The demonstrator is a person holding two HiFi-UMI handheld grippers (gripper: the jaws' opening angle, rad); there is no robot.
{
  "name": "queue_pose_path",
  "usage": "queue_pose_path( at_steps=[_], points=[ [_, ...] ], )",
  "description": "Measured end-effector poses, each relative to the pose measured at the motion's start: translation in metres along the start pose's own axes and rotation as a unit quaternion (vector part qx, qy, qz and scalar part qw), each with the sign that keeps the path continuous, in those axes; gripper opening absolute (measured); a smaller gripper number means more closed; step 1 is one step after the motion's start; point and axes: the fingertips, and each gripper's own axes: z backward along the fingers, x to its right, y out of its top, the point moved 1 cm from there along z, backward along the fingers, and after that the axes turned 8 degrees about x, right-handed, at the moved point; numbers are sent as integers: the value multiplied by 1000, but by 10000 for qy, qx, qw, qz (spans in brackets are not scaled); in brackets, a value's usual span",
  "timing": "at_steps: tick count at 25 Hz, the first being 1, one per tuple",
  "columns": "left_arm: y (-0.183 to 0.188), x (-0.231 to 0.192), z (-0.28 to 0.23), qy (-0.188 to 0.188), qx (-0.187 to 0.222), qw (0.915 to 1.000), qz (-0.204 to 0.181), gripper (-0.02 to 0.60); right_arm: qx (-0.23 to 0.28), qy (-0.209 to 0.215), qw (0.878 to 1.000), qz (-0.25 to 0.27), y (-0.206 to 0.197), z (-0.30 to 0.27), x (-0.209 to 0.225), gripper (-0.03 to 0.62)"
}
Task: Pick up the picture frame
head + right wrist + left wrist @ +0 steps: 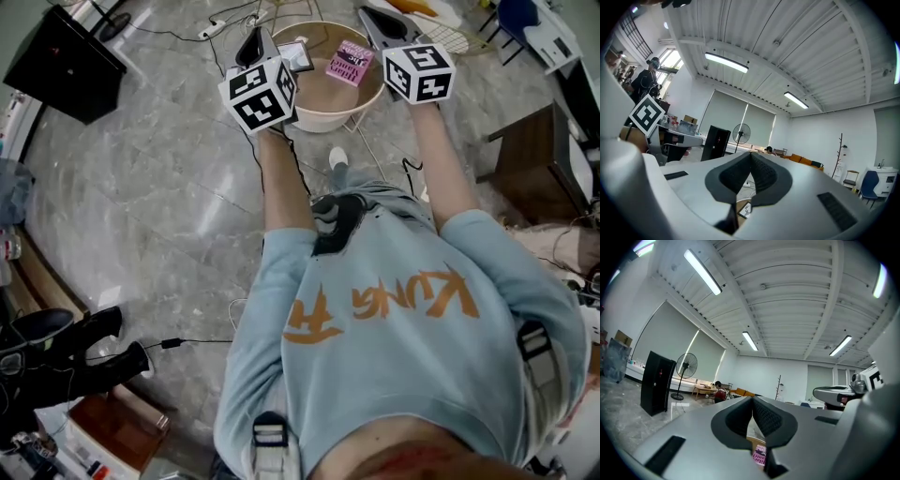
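Note:
The picture frame [296, 54], dark-rimmed, lies flat on a round beige table [323, 117] beside a pink book [349, 63]. Both grippers are held level above the table, with nothing between their jaws. My left gripper [251, 42] is shut and hovers at the table's left edge, next to the frame. My right gripper [375, 21] is shut too, over the table's far right rim. In the left gripper view the shut pads [753, 401] meet, and the pink book [760, 457] shows below them. A corner of the frame [744, 209] shows beneath the closed jaws in the right gripper view.
A black cabinet [64, 64] stands on the marble floor at the far left, a wooden cabinet [530, 141] at the right. Cables and a power strip [211, 30] lie behind the table. A standing fan [686, 365] is farther off.

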Motion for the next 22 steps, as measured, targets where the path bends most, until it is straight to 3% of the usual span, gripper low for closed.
queue_pose_path(
  at_steps=[8,15,22],
  points=[
    [-12,-7,-28,-25,-143,9998,-99,20,38,33,9998,-189,-16,-29,17,-3],
    [-36,-27,-52,219,-368,9986,-311,20,-8,77,9969,-781,-68,-68,33,-3],
    [-75,-72,-122,614,-727,9955,-2,20,-305,273,9902,-1338,-123,-159,56,-3]
  ],
)
